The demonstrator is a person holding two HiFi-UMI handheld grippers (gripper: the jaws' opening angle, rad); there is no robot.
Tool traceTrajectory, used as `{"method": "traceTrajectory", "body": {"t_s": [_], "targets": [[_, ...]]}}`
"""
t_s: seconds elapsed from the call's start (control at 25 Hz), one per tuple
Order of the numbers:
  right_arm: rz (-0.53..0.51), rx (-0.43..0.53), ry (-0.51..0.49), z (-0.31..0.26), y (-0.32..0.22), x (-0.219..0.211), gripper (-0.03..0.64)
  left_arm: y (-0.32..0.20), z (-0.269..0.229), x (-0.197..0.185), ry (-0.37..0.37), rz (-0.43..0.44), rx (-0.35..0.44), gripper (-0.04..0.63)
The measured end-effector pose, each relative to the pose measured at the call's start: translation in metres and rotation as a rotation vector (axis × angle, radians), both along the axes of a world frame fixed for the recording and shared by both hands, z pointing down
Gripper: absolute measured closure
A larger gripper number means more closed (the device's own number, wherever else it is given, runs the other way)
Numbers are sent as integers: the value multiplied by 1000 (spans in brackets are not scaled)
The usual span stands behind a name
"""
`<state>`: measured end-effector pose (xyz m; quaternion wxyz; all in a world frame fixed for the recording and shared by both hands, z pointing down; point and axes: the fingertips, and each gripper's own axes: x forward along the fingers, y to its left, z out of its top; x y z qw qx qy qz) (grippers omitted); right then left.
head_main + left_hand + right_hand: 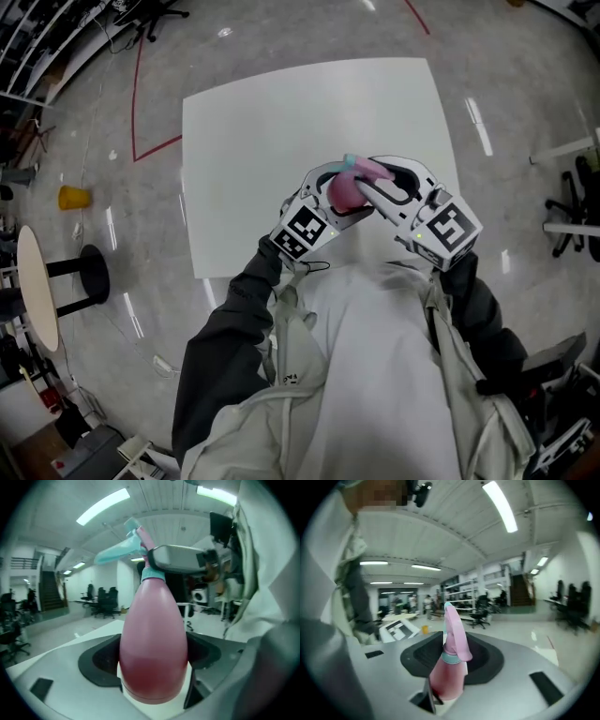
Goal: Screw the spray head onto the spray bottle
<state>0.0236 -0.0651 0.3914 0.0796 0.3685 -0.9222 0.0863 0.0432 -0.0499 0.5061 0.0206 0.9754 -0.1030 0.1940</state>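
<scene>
A white square tabletop (pixel 244 141) stands on a glossy grey floor (pixel 487 56) marked with a red line. A person in a pale jacket with dark grey sleeves (pixel 225 337) leans in at the tabletop's near edge and holds both tools together above that edge, right of its middle.

The left hand-held gripper (pixel 339 186) reaches in from the left, and its jaws are clamped on the wide belly of a pink, teardrop-shaped plastic spray bottle (pixel 152 639). The bottle's base is turned back toward this gripper and its neck points away from it.

The right hand-held gripper (pixel 384 183) comes in from the opposite side. Its jaws stand fairly narrow and are closed on the pink and teal plastic spray head (pixel 454 634), just above the teal collar. In the left gripper view, one grey jaw of the right tool crosses the spray head there, and the teal trigger juts out to the left.

The collar sits on the bottle's neck; I cannot tell how far it is threaded on.

Off the tabletop's left edge, well apart, a small yellow object (pixel 73 197) lies on the floor.
</scene>
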Motion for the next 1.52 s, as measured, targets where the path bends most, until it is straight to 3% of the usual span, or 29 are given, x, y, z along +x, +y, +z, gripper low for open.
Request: {"method": "traceTrajectory", "body": {"t_s": [0.08,0.16,0.24,0.32,0.4,0.48,0.56,0.68,0.88,1.08,1.24,1.4,1.44,1.52], "targets": [[182,-77,-2,11,-11,4,497,-18,15,0,-94,-194,68,170],[216,-50,64,14,-7,-7,491,-27,22,-1,-154,-323,112,170],[171,49,100,2,0,-17,491,-22,15,3,-86,-309,88,170],[82,120,28,-14,7,-18,491,-7,-3,8,37,-195,32,170],[-88,117,-41,-21,21,-18,488,9,-19,9,114,-74,-5,170],[-228,102,-31,-18,30,-19,486,17,-24,8,124,-10,-17,170],[-258,133,30,-11,29,-18,488,15,-18,7,92,-4,-15,170],[-173,163,93,0,21,-15,492,4,-5,3,23,-64,11,170],[66,116,2,17,1,0,494,-11,17,1,9,-219,58,170],[36,110,0,31,8,-1,495,-5,25,-8,85,-259,75,170],[97,96,-58,38,-2,22,495,-4,48,-43,71,-359,39,170],[61,61,85,84,-11,17,494,-6,68,-81,33,-499,16,170],[51,79,124,93,-9,14,494,-8,69,-86,28,-548,28,201],[36,136,194,106,-4,7,494,-15,68,-96,7,-648,67,508]]}}
